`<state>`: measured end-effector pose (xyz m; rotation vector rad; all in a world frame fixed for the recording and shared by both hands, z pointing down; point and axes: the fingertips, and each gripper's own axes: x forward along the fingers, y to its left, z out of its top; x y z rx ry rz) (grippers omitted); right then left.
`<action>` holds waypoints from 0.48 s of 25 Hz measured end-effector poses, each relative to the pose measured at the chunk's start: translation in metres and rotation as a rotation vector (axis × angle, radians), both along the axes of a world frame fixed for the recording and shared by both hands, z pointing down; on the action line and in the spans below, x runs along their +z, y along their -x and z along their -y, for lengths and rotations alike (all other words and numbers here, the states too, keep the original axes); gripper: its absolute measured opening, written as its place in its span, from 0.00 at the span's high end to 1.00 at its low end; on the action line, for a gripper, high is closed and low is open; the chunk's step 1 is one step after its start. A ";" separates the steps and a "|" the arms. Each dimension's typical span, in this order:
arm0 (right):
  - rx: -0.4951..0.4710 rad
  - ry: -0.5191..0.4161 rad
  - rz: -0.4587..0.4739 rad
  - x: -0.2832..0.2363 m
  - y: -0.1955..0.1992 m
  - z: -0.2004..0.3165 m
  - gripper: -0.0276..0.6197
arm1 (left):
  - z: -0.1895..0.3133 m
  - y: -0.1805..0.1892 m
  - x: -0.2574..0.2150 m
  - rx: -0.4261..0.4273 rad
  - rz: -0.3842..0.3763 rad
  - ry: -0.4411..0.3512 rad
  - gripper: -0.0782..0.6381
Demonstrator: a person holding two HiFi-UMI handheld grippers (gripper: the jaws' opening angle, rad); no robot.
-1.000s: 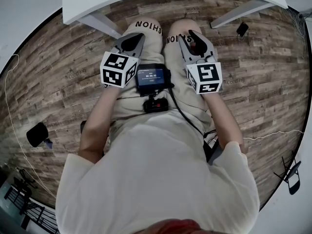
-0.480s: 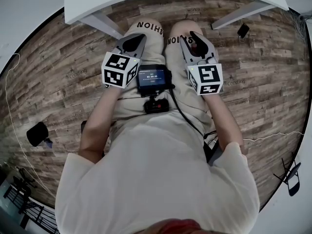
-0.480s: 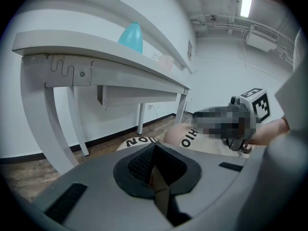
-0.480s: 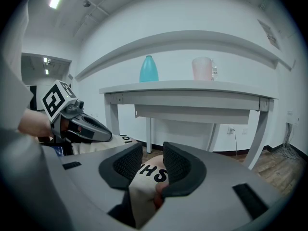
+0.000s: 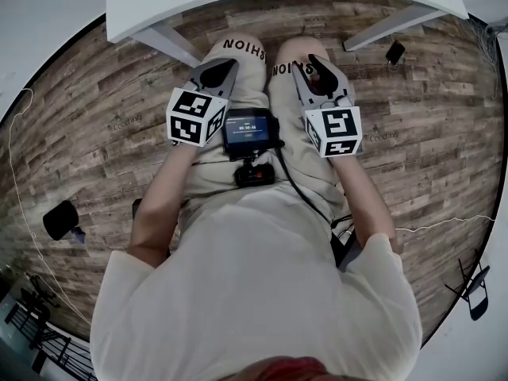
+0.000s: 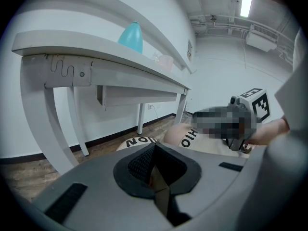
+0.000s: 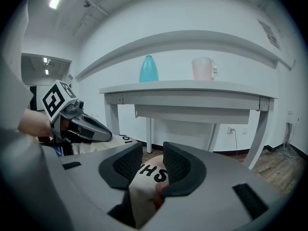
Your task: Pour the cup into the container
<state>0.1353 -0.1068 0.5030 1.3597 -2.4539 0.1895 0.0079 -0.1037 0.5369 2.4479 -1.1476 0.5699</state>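
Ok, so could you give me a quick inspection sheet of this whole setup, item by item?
Surface: white table, in front of the person.
Job's things: teal container and pale cup stand apart on the table, untouched.
Clutter: black object on the floor.
Grippers: left tool shut, empty; right tool slightly open, empty; both over the person's thighs.
Cables: black cable down the person's front; white cable on the floor.
Surroundings: wood-plank floor, white walls.
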 end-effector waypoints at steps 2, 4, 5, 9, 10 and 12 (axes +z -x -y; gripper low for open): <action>0.000 -0.002 -0.001 -0.001 0.000 0.001 0.74 | 0.001 0.000 -0.001 0.000 0.001 -0.002 0.88; -0.001 -0.004 -0.002 -0.001 0.000 0.002 0.75 | 0.002 0.000 -0.002 0.001 0.003 -0.005 0.88; -0.001 -0.005 -0.001 -0.001 0.000 0.002 0.74 | 0.002 -0.001 -0.002 0.001 0.003 -0.006 0.88; -0.001 -0.003 0.001 0.000 -0.001 0.003 0.74 | 0.002 -0.001 0.000 0.000 0.001 -0.003 0.88; -0.001 -0.003 0.001 0.000 -0.001 0.003 0.75 | 0.002 -0.001 0.000 0.000 0.001 -0.002 0.88; -0.001 -0.003 0.001 -0.001 -0.001 0.002 0.75 | 0.002 -0.001 -0.001 0.001 0.002 -0.003 0.88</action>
